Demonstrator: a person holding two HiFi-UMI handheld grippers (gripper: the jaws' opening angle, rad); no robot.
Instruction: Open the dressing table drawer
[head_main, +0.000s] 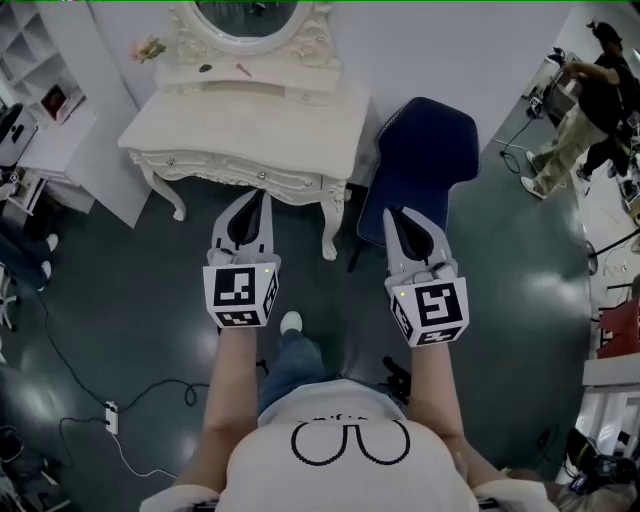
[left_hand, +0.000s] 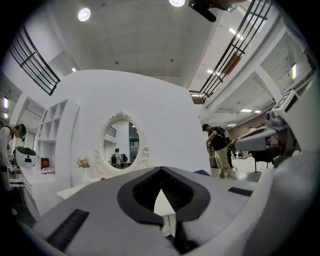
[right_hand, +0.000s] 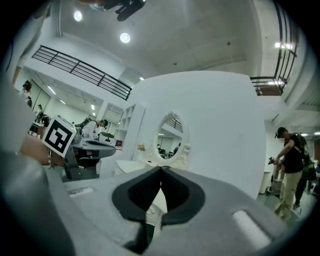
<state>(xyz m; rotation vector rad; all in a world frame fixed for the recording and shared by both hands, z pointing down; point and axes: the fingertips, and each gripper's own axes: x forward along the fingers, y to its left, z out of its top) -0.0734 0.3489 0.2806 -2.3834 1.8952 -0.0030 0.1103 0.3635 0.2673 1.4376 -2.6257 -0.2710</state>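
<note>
The white dressing table (head_main: 250, 125) with its oval mirror (head_main: 245, 15) stands at the top of the head view. Its carved front sits flush, with a small drawer knob (head_main: 262, 176) at the middle. My left gripper (head_main: 262, 194) is held level just short of that front, shut with nothing in it. Also shut and empty, my right gripper (head_main: 392, 212) hovers to the right, beyond the table's front right leg (head_main: 331, 225). Along the closed left gripper (left_hand: 161, 169) the mirror (left_hand: 120, 145) shows ahead. Past the right gripper (right_hand: 161, 168) the mirror (right_hand: 172, 135) shows too.
A dark blue chair (head_main: 420, 160) stands right of the table, close behind my right gripper. White shelving (head_main: 50, 90) is at the far left. A cable and plug strip (head_main: 110, 415) lie on the dark floor. A person (head_main: 585, 100) stands at the far right.
</note>
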